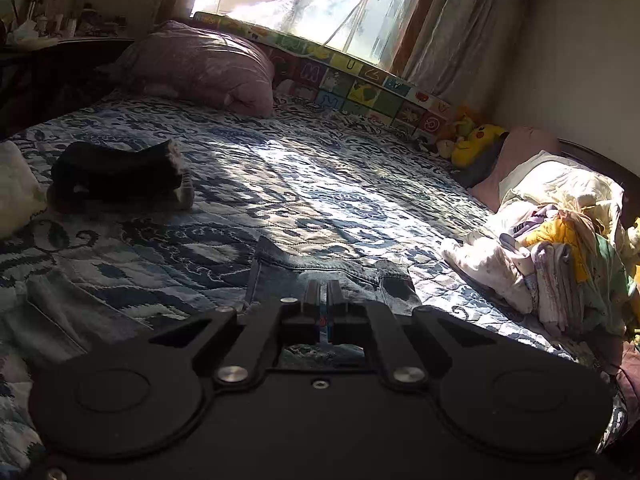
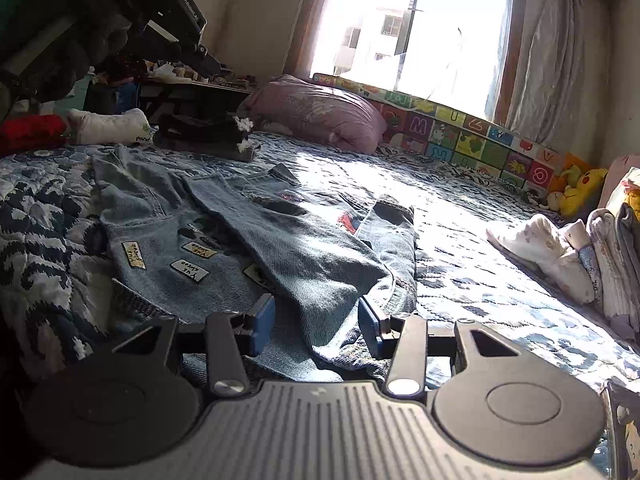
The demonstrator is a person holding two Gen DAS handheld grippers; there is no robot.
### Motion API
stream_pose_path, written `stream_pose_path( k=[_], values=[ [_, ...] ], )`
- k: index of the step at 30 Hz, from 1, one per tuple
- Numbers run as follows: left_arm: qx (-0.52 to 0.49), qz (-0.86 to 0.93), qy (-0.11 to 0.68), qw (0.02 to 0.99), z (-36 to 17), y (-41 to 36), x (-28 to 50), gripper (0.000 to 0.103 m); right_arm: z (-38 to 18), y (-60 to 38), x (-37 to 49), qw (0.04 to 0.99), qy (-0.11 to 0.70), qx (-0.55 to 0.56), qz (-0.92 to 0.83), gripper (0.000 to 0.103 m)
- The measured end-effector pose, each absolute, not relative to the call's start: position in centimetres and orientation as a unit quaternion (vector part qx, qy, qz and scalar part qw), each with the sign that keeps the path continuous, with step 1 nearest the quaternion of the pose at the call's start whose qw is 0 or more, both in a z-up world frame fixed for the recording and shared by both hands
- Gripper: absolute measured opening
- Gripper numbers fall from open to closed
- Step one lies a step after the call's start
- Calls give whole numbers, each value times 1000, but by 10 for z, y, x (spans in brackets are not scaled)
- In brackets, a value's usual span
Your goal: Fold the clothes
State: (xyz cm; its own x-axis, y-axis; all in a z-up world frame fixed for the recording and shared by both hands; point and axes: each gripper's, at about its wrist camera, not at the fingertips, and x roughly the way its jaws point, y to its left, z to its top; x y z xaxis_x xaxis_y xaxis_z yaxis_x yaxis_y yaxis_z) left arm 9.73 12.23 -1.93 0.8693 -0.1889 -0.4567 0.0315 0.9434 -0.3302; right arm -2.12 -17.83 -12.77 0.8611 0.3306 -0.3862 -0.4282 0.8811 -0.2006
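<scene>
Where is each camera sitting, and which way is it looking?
Left wrist: sits on the left gripper, low over the bed, facing the window; its shut fingers show.
Right wrist: sits on the right gripper, facing the denim jacket and window; its open blue fingers show, plus a gloved hand holding the other gripper.
Both share: the pink pillow, the yellow plush toy and the clothes pile.

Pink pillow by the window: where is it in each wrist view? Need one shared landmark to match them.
Left wrist: the pink pillow sits upper left, at the far edge of the bed under the window.
Right wrist: the pink pillow sits upper centre, left of the alphabet mat.
Shared landmark: the yellow plush toy, at the mat's right end in both views.
</scene>
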Motion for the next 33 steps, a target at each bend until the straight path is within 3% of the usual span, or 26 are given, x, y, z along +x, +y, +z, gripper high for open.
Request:
stream_pose_path(
  k=[4, 6, 7, 8, 12, 18, 24, 28, 33],
  values=[
    [-194, -68, 290, 935, -45, 130, 95, 4, -123, -188, -22, 958, 186, -138, 172, 55],
    [-229, -76, 314, 918, -63, 136, 93, 22, -121, -194, -23, 959, 191, -133, 163, 62],
    [-256, -75, 321, 909, -74, 140, 94, 43, -123, -196, -22, 959, 197, -128, 160, 63],
    [-282, -73, 328, 899, -84, 143, 95, 50, -124, -198, -20, 959, 202, -124, 157, 63],
    [-387, -52, 344, 854, -117, 159, 104, 50, -134, -196, -14, 953, 225, -124, 163, 63],
    [-418, -12, 342, 842, -130, 165, 125, 48, -140, -199, -8, 951, 242, -105, 162, 63],
    [-423, 11, 330, 844, -135, 164, 128, 39, -144, -202, -4, 950, 252, -92, 162, 63],
    [-432, 19, 318, 844, -137, 165, 124, 21, -145, -204, -3, 950, 252, -88, 162, 64],
    [-435, 26, 312, 844, -141, 163, 123, 20, -145, -204, -1, 950, 251, -86, 162, 64]
  ],
)
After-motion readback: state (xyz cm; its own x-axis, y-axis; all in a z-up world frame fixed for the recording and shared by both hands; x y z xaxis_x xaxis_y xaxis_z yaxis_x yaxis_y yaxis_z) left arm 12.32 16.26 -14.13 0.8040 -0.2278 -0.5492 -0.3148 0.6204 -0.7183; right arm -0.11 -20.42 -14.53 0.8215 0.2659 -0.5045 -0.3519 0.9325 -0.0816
